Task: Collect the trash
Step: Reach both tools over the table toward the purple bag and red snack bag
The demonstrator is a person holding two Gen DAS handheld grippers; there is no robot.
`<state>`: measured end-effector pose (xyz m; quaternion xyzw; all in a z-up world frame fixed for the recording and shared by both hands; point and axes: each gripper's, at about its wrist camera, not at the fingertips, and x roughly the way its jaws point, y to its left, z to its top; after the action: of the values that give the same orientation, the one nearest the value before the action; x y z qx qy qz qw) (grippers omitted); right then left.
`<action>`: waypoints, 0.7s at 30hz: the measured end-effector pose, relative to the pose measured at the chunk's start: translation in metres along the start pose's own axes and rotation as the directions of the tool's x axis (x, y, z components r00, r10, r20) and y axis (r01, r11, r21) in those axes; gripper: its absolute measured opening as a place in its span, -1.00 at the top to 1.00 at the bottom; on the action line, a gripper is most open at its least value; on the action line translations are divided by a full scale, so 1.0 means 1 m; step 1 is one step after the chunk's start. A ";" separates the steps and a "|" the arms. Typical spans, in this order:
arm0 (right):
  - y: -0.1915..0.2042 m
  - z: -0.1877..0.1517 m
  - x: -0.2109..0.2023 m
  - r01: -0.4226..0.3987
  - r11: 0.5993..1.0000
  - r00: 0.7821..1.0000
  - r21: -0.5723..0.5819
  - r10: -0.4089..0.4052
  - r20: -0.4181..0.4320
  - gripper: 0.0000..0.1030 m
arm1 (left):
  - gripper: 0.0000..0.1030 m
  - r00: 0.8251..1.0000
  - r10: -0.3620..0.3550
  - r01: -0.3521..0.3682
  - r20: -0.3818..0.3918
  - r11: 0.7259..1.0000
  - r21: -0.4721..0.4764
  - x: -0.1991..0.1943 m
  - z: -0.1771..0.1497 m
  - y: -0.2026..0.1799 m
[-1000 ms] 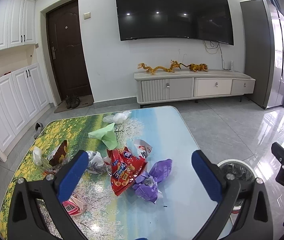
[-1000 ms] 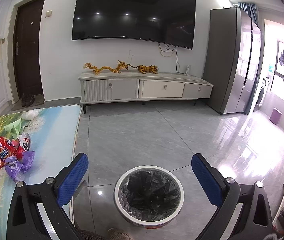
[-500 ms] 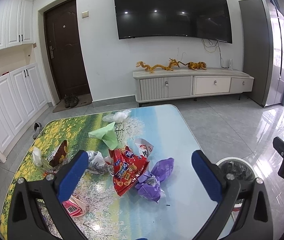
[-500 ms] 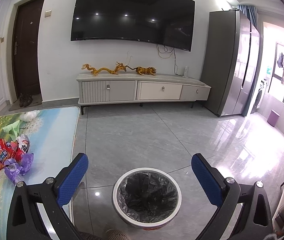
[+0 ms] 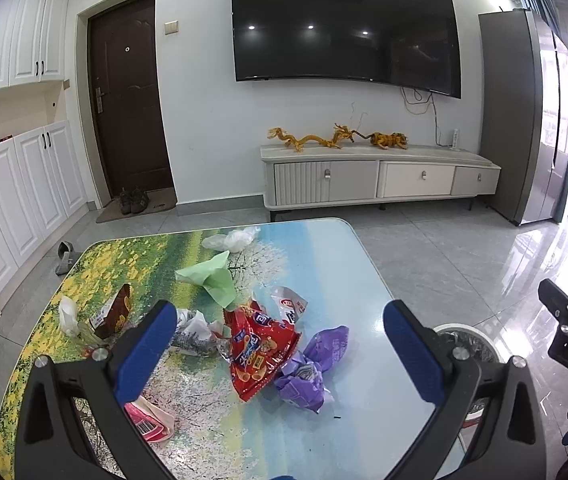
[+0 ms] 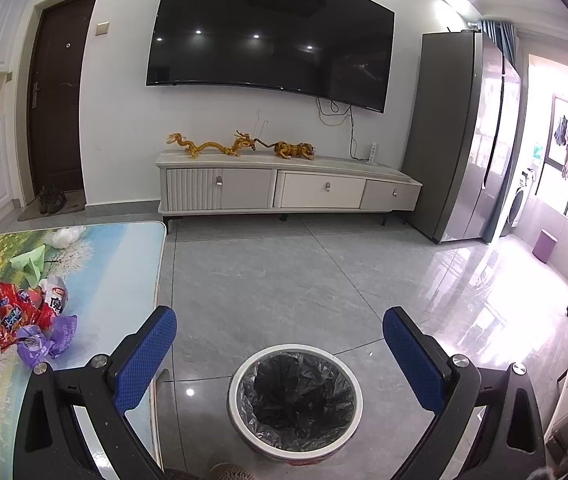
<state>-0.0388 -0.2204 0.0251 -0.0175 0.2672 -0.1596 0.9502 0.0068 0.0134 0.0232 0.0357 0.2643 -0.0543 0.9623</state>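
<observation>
Several pieces of trash lie on the picture-printed table (image 5: 348, 264): a red snack bag (image 5: 259, 350), a purple wrapper (image 5: 312, 368), a green paper (image 5: 209, 280), a clear plastic bag (image 5: 231, 238), a brown packet (image 5: 113, 312) and a pink wrapper (image 5: 149, 420). My left gripper (image 5: 279, 344) is open and empty above the red bag. My right gripper (image 6: 279, 344) is open and empty above the white bin with a black liner (image 6: 296, 400) on the floor. The bin's rim also shows in the left wrist view (image 5: 464, 330).
The table's edge (image 6: 159, 280) runs beside the bin. A TV cabinet (image 6: 284, 192) stands at the far wall and a grey fridge (image 6: 464, 140) at the right. Grey tiled floor (image 6: 324, 272) lies between.
Both views have shifted slightly, as the grippers drifted a little. Both stay open and empty. The trash has not moved.
</observation>
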 end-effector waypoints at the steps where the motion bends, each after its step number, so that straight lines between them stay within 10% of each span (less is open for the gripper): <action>1: -0.001 0.001 0.000 -0.004 1.000 1.000 0.007 0.003 0.003 -1.00 | -1.00 1.000 -0.009 0.009 -0.004 1.000 -0.006 0.001 0.000 0.001; 11: 0.017 0.011 0.002 -0.036 0.999 0.999 0.010 0.036 -0.024 -1.00 | -1.00 0.998 -0.055 0.055 -0.010 0.998 -0.027 -0.001 -0.014 0.026; 21: 0.090 -0.001 0.013 -0.249 0.963 0.964 -0.107 0.235 -0.122 -1.00 | -1.00 0.991 0.117 -0.125 -0.070 0.986 -0.113 -0.009 -0.049 0.134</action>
<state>-0.0019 -0.1388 0.0069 -0.0339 0.3276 -0.0263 0.9438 -0.0095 0.1514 -0.0086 -0.0033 0.2947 0.0210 0.9554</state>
